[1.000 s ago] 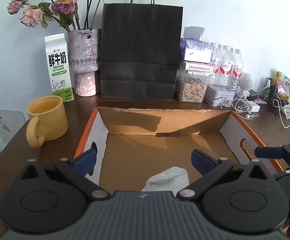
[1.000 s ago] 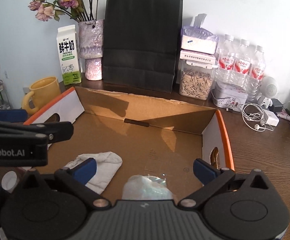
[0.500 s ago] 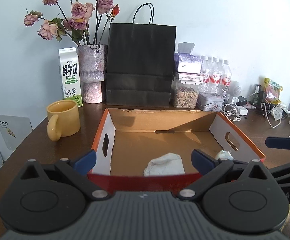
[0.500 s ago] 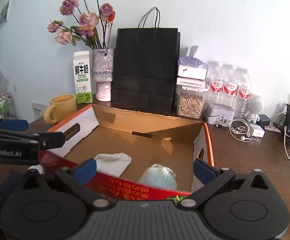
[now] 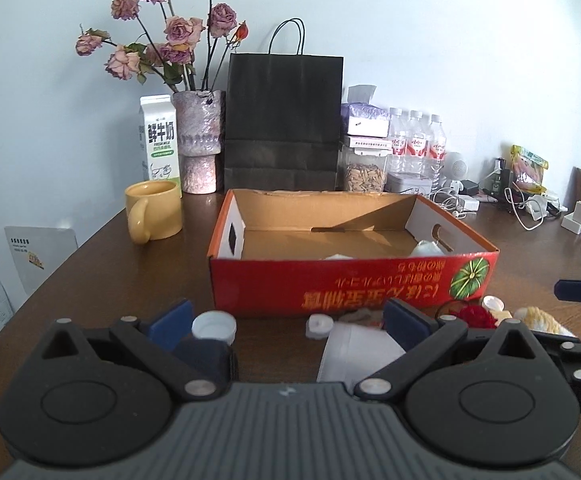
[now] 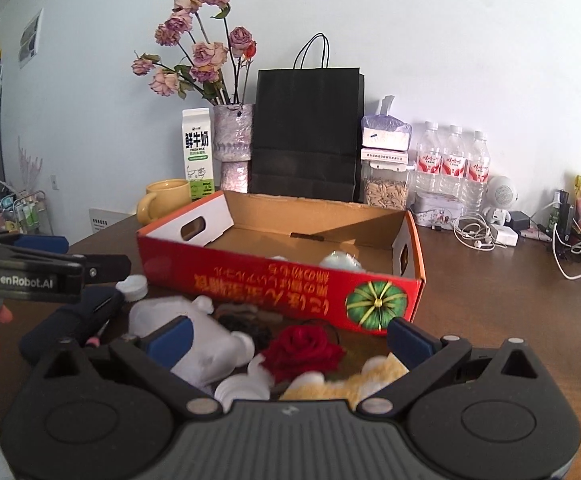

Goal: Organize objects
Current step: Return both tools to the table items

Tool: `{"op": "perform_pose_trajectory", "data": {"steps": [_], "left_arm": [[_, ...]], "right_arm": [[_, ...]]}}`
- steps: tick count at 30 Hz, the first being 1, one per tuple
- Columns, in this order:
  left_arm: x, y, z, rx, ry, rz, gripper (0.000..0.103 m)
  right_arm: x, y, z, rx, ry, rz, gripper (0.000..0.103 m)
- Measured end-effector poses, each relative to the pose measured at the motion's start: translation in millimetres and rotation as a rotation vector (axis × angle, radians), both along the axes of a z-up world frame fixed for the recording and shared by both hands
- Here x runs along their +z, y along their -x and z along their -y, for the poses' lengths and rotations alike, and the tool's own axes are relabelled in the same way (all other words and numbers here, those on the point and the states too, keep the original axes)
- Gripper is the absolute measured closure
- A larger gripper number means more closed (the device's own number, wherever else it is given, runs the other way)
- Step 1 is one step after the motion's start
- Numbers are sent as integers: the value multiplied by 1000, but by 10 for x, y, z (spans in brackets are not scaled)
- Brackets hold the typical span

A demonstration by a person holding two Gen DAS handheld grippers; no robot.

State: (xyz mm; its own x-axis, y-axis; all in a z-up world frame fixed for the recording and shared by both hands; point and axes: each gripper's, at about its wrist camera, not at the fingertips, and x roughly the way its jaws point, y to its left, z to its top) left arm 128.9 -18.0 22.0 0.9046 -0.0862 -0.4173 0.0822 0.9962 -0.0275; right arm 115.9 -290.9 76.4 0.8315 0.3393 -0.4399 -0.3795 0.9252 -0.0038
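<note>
Left gripper [image 5: 288,322] fingers spread wide, holding nothing, hovering over the clutter in front of the red cardboard box [image 5: 350,284]. Right gripper [image 6: 288,338] also spread wide and empty, over the same pile. Just in front of the box's red wall: white bottle cap [image 5: 214,327], tipped white plastic bottle [image 6: 206,346], red fabric rose [image 6: 302,350], yellow fuzzy item [image 6: 354,388], dark blue object [image 6: 72,330]. Inside the box: crumpled white cloth [image 5: 337,257] and a clear wad [image 6: 340,260] near its front wall. Left of the box: yellow mug [image 5: 154,210]. Behind the box: black paper bag [image 5: 284,120], milk carton [image 5: 159,140], vase of dried roses [image 5: 198,140].
</note>
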Motion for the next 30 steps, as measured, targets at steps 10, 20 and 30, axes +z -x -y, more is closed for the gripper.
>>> {"op": "perform_pose_trajectory", "data": {"steps": [10,20,30], "left_arm": [[-171,422,-164,44,-7,-22,0],[-305,694,-337,84,9,-55,0],[-374,738,-427,99,24,-62,0]], "right_arm": [[-191,394,-18,19,-6,-37,0],[-458,612,-138,64,23,-118,0],[-593,557,-314,88,39,-142,0]]}}
